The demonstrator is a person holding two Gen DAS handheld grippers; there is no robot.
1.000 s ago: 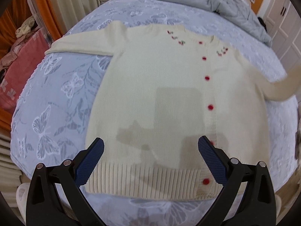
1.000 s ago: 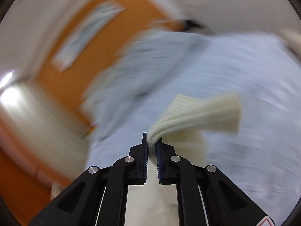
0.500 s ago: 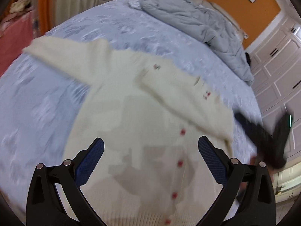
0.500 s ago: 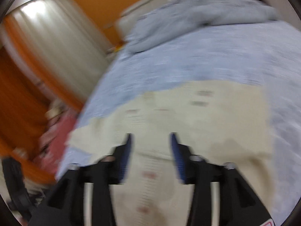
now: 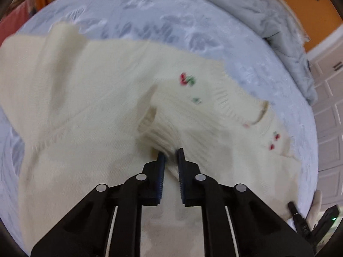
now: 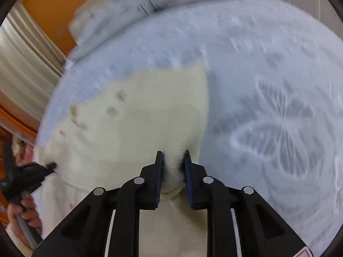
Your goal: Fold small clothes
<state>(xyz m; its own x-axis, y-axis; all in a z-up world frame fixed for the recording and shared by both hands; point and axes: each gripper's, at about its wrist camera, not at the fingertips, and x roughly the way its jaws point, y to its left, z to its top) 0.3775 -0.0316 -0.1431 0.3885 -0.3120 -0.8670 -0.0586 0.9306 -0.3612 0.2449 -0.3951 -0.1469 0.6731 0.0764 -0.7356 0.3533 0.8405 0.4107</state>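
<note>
Now cream cardigan (image 5: pixel 85 98) — cherry-embroidered, sleeve folded across — both grippers pinching.

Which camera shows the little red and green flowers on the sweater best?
The left wrist view. The flowers on the sweater show red and green there, with more red ones near the collar. In the right wrist view the sweater is blurred, so they look like faint grey smudges.

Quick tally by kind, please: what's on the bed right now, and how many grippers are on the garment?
Cream knitted cardigans: 1
Grey crumpled quilts: 1
Pale blue butterfly-print bedspreads: 1
Grippers pinching the cardigan: 2, left gripper and right gripper
Total: 5
</note>
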